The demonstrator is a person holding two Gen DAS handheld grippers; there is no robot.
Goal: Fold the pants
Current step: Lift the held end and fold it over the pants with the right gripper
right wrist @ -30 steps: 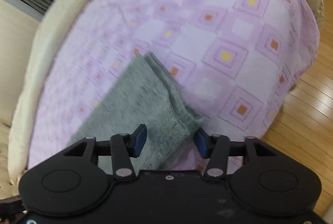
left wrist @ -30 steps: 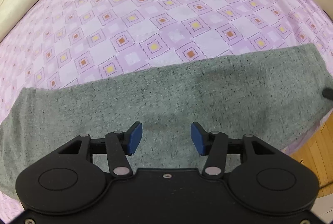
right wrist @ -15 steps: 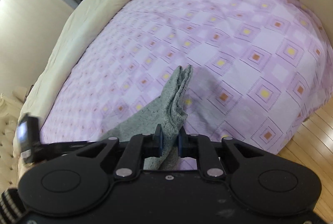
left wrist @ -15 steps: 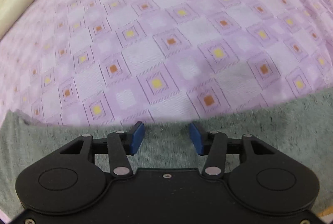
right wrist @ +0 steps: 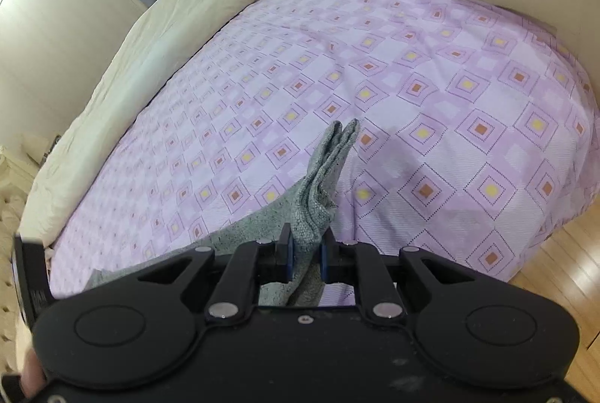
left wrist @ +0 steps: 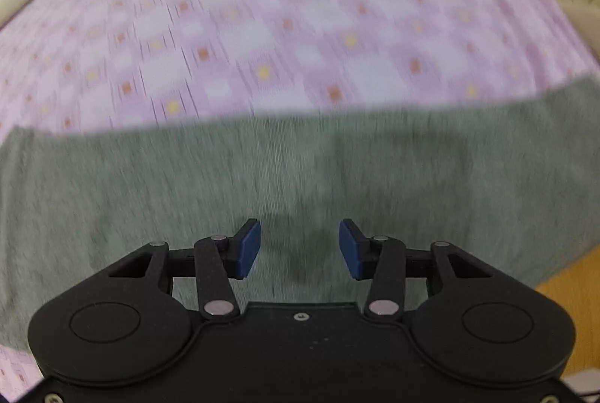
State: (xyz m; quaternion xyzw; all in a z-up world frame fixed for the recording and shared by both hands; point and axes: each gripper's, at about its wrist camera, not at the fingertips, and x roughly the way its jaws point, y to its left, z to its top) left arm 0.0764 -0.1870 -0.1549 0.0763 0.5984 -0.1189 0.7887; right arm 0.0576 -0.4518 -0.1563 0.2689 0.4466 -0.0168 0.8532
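Pinching a bunched end of the grey heathered knit pants [right wrist: 318,193], the right hand-held gripper [right wrist: 305,255] is seen clenched on the cloth, its blue pads pressed against both sides of the fabric. A folded tip of the pants is raised ahead of that gripper, while the rest trails back and to its left onto the bed's lilac sheet with square motifs [right wrist: 431,103]. A cream duvet [right wrist: 150,47] is bunched far to its left. The left hand-held gripper [left wrist: 299,249] is pointed down over the flat pants [left wrist: 300,170], its jaws closing with nothing pinched between the blue pads [left wrist: 249,247]; the view is blurred.
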